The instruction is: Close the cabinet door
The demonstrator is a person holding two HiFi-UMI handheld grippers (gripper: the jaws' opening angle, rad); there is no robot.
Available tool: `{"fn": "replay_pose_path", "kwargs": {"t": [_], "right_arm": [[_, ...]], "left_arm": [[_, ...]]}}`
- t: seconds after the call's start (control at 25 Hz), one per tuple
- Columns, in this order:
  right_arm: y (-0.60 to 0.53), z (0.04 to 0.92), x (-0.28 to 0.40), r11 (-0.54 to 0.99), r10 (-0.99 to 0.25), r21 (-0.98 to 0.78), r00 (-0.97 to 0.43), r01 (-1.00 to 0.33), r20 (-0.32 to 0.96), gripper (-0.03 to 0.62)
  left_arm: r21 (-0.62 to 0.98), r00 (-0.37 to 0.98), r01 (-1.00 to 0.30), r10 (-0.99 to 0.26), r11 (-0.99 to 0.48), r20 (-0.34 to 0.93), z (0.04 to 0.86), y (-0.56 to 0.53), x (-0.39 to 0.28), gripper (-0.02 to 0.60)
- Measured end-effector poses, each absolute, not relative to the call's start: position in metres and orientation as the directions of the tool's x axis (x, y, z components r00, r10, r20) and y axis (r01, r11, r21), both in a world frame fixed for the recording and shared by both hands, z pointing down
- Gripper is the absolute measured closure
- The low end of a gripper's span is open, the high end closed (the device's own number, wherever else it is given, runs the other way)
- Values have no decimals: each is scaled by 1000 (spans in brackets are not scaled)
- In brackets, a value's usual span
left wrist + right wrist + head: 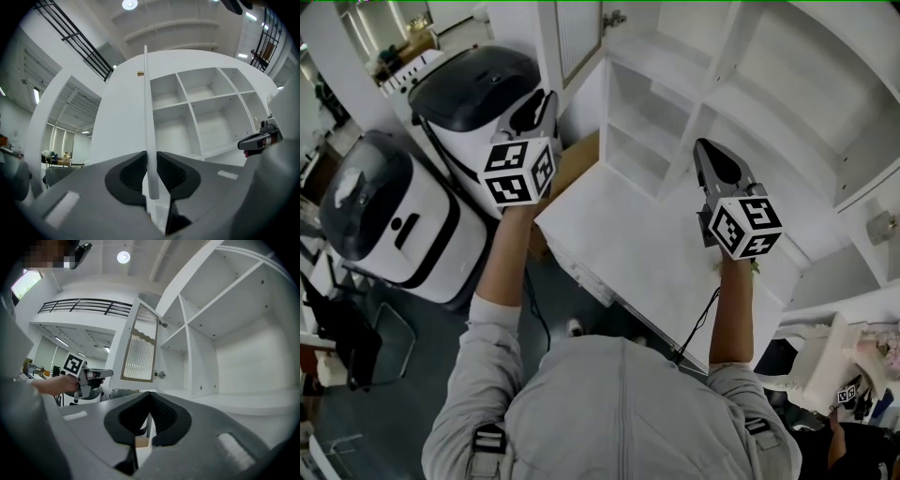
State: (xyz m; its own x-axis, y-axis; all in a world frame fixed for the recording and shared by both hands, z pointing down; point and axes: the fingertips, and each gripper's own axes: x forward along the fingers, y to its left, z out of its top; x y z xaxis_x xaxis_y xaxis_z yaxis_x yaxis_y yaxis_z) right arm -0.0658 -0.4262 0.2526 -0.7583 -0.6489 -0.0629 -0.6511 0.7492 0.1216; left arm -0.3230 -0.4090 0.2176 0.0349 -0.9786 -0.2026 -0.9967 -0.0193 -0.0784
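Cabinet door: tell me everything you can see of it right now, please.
The cabinet door is white, with a ribbed glass panel set in a tan frame whose top edge is wavy. It stands wide open, hung by two metal hinges on the left side of the white cabinet. In the left gripper view it shows edge-on as a thin upright slab, and the left tongs are closed on that free edge.

White cabinet door (139, 341) with ribbed glass pane, wide open.
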Motion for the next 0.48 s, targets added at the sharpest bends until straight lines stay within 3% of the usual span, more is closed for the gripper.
{"fn": "replay_pose_path", "kwargs": {"t": [0.48], "right_arm": [[-438, 255, -15, 728, -674, 110, -736, -676, -61, 592]], "left_arm": [[-174, 85, -983, -983, -55, -165, 217, -421, -254, 485]]}}
